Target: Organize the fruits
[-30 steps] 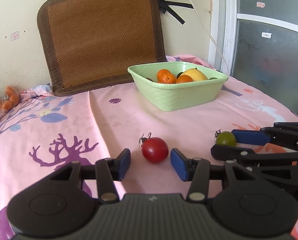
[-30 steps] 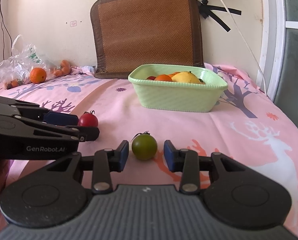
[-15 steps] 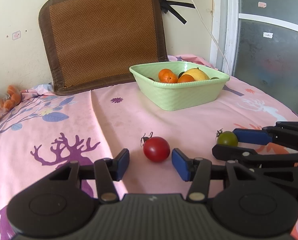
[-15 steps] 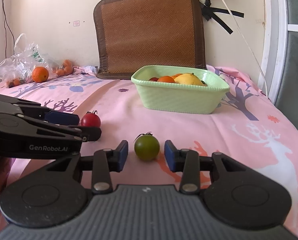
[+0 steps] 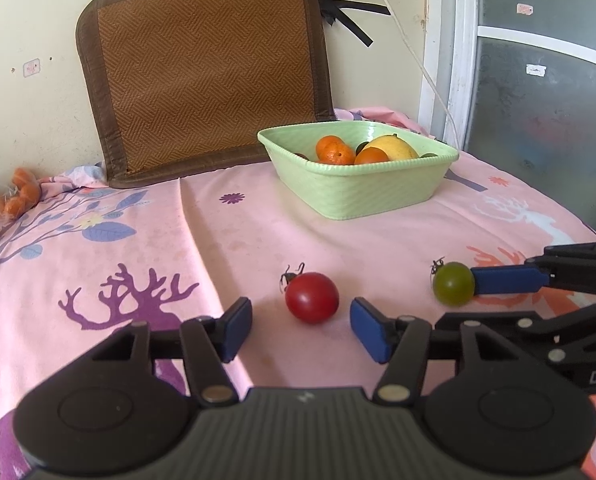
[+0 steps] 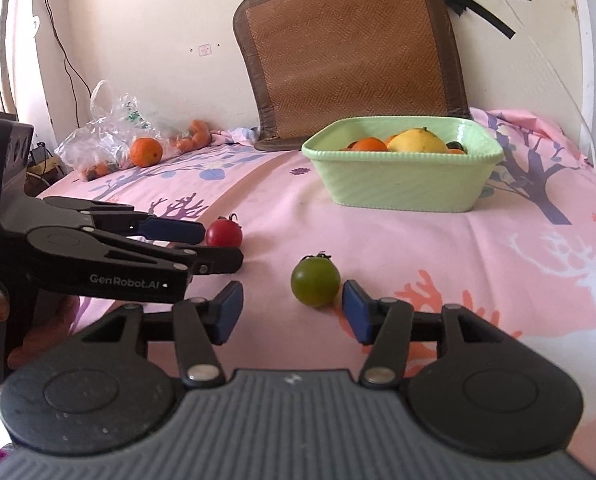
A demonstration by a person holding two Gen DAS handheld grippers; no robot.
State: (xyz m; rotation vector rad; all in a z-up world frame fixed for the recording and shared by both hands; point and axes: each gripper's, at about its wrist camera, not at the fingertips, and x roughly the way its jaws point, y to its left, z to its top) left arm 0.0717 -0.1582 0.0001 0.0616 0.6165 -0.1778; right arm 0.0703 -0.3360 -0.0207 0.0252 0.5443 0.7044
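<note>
A red tomato [image 5: 311, 297] lies on the pink cloth just ahead of my open left gripper [image 5: 301, 330], between the line of its blue pads, not touched. A green tomato [image 6: 315, 281] lies just ahead of my open right gripper [image 6: 290, 312], close to its right pad. The red tomato also shows in the right wrist view [image 6: 223, 231], and the green one in the left wrist view [image 5: 453, 284]. A light green basket [image 5: 362, 188] further back holds oranges and a yellow fruit.
A brown woven mat [image 5: 206, 68] leans on the wall behind the basket. A plastic bag [image 6: 110, 136], an orange [image 6: 146, 152] and other small fruit lie at the far left. A white cable [image 5: 410, 48] hangs by the door frame at the right.
Both grippers have opened wider and drawn back slightly from the tomatoes. The right gripper has shifted left, so the green tomato now sits near its right pad. The tomatoes stay put.
</note>
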